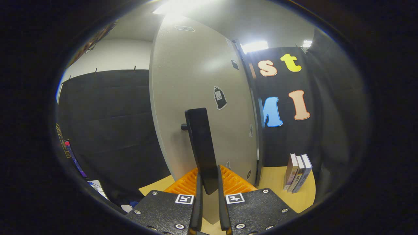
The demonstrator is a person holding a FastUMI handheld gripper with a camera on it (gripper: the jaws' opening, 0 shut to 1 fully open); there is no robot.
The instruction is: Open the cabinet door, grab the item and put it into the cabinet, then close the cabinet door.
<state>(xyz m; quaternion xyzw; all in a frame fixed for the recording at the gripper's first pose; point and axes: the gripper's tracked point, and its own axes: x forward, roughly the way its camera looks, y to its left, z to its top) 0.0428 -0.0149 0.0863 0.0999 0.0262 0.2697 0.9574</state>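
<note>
Black booth cloth at left, wood table below. Grey cabinet door swung partly open, centre. Gripper fingers nearly closed, clamping dark handle. Step judged: opening door; next, pull wider, release. Books, likely the item, stand upright at right, beyond fingers, near door edge.

The handle's lower end drops out of sight between the fingers, so whether they're pressing on it can't be told. The door covers the cabinet's inside. Its stickers are too small to make out. The books' spine print is too small to tell.
</note>
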